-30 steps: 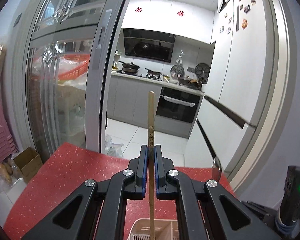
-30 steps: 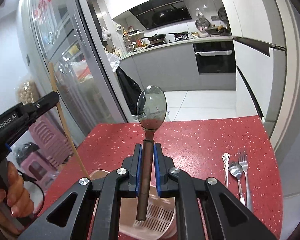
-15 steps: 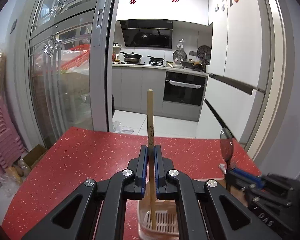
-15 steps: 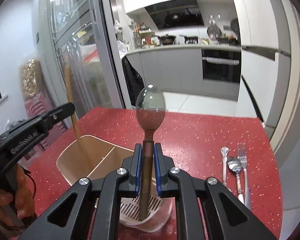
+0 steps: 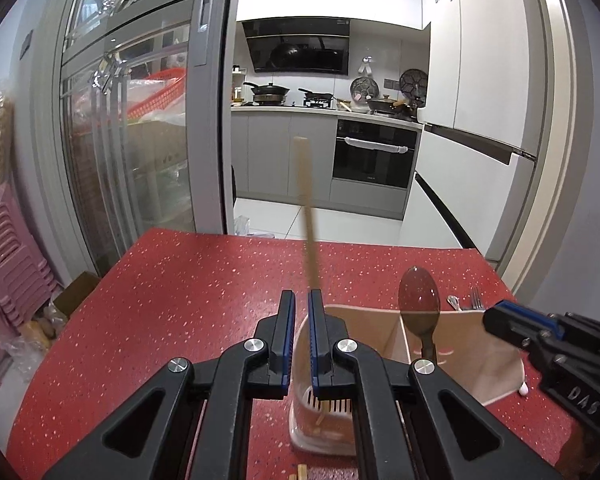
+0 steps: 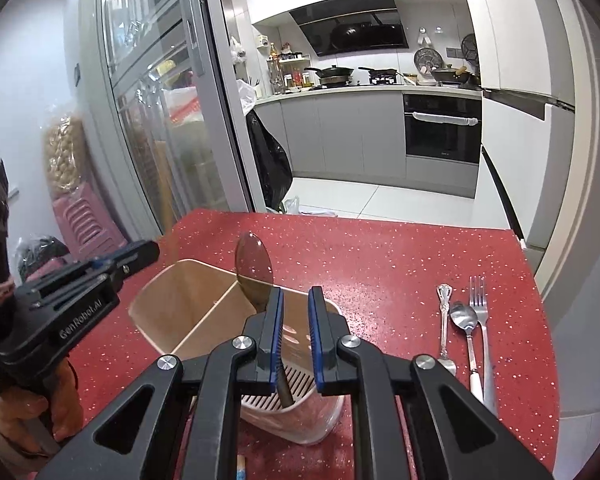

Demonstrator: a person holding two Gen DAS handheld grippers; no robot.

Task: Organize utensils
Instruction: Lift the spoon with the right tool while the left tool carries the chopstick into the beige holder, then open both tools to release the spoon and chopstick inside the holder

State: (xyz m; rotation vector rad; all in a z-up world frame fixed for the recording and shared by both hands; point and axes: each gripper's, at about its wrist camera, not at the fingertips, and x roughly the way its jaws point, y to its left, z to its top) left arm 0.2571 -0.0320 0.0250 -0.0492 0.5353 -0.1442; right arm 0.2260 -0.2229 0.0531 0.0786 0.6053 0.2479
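A beige utensil holder with a slotted white base stands on the red table; it also shows in the right wrist view. My left gripper is open above it; a wooden chopstick, blurred, stands free in the holder. My right gripper is open; a dark spoon stands in the holder, leaning against the divider. The spoon also shows in the left wrist view.
A knife, a small spoon and a fork lie side by side on the table at the right. A chopstick end lies at the near edge. A glass sliding door and pink stools stand at the left.
Both grippers have opened. The chopstick and the spoon have dropped into the holder and stand there free. Both grippers have lowered toward the holder.
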